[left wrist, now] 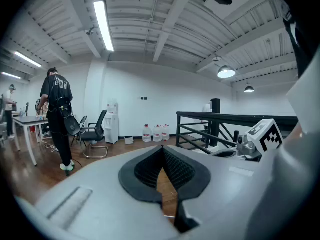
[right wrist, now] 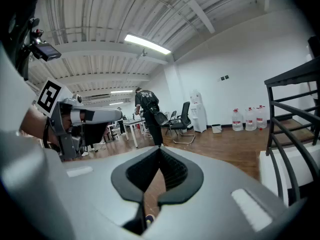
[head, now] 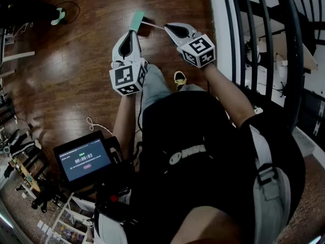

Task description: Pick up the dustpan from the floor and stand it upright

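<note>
A teal-green dustpan [head: 137, 19] with a thin pale handle [head: 153, 24] lies flat on the dark wooden floor, just ahead of both grippers in the head view. My left gripper [head: 131, 33] hovers right behind the teal blade, its tips together and nothing between them. My right gripper [head: 167, 26] is shut too and points at the handle's near end; I cannot tell whether it touches. Neither gripper view shows the dustpan: the left gripper [left wrist: 162, 148] and the right gripper [right wrist: 160, 149] both look level across the room with tips closed.
A black stair railing [head: 264, 34] runs down the right side. A tablet with a timer [head: 84, 159] hangs at my lower left. My yellow shoe [head: 179, 78] is under the grippers. A standing person [left wrist: 57, 119], an office chair [left wrist: 95, 134] and water bottles [left wrist: 156, 133] are far off.
</note>
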A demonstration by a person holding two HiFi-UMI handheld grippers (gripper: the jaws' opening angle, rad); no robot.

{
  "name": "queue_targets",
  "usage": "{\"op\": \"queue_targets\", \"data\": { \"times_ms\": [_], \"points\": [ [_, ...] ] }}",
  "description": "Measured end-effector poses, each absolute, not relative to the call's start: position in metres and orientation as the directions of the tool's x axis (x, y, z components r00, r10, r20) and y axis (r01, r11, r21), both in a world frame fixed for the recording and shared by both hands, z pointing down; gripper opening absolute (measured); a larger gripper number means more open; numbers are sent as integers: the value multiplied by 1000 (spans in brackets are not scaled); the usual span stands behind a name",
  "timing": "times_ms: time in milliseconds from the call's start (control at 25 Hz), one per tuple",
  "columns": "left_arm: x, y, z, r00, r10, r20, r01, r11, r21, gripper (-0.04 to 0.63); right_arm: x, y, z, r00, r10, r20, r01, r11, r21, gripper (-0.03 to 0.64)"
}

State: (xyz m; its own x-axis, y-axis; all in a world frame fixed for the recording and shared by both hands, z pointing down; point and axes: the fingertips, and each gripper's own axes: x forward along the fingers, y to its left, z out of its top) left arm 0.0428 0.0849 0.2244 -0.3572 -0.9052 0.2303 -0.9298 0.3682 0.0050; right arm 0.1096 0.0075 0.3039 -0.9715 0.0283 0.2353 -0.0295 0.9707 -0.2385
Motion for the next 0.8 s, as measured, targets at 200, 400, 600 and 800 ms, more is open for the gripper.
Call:
{"op": "queue_targets", "data": {
  "times_ms": [200,400,600,800],
  "points": [
    [55,87,238,-318,-915,249,-940,339,45,20,130,0,315,-964,-29,265,-95,966,-241,3],
    [-23,28,275,-208,-925,319,-955,263,138,20,74,-51,347,-910,-105,401,-215,946,-240,3],
    [-35,1,281,-114,-938,329,-970,176,167,20,77,-71,345,-878,-184,441,-301,930,-212,3],
    [-69,-52,317,12,-931,365,-968,80,238,20,47,-112,364,-834,-255,490,-390,900,-195,3]
  ]
}}
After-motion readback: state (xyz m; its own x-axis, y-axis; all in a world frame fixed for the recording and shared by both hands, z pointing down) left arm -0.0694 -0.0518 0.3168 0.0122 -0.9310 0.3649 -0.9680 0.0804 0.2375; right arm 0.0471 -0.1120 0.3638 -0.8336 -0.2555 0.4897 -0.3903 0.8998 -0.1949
